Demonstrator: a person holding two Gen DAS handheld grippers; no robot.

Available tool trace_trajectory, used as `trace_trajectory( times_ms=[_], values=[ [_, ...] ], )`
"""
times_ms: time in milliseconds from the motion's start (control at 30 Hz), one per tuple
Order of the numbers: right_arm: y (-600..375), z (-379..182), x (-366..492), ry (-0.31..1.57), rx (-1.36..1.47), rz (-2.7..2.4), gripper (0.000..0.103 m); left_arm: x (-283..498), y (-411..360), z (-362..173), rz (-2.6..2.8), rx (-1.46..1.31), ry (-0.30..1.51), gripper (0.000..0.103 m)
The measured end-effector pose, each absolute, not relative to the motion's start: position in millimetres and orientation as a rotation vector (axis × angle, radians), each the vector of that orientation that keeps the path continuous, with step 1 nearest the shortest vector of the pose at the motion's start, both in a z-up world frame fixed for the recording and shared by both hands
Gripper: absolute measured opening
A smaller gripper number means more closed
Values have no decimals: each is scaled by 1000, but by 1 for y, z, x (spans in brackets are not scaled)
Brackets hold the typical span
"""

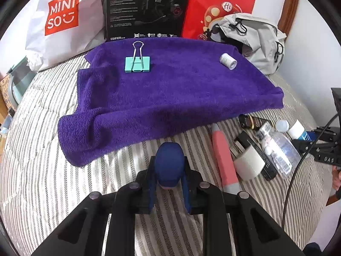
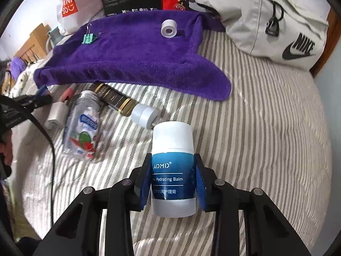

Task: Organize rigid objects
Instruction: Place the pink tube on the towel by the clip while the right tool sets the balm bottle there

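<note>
A purple towel lies spread on the striped bed. On it sit a teal binder clip at the back left and a small white tape roll at the back right. My left gripper is shut on a dark blue rounded object just in front of the towel's near edge. My right gripper is shut on a white and blue hydrating balm stick, cap pointing away, over the bedsheet. The towel, clip and tape roll show further back in the right wrist view.
Loose items lie by the towel's near edge: a pink tube, a white tape roll, a clear bottle, a brown-gold tube, a white roll. Behind stand a white shopping bag, black box, red box and grey backpack.
</note>
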State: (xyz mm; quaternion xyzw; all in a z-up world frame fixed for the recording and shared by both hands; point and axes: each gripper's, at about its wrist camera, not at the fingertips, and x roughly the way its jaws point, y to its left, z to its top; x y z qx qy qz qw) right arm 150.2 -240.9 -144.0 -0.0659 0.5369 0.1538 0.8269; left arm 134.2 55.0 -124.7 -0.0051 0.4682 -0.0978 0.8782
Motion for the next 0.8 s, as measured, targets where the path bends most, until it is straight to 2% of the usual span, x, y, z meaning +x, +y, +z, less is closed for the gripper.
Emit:
trace_trajectory(
  times_ms=[267,400,800],
  values=[
    [-238,-145,148,1121,-158,327,37,132,53,-125,-184,-22,957,19],
    [-247,-142,150,1143,-77,367,36,133,56,-124,-194,-33,972,19],
    [-234,-110,159,1097,-51,444,36,130,76,-96,-185,-83,919,19]
  ],
)
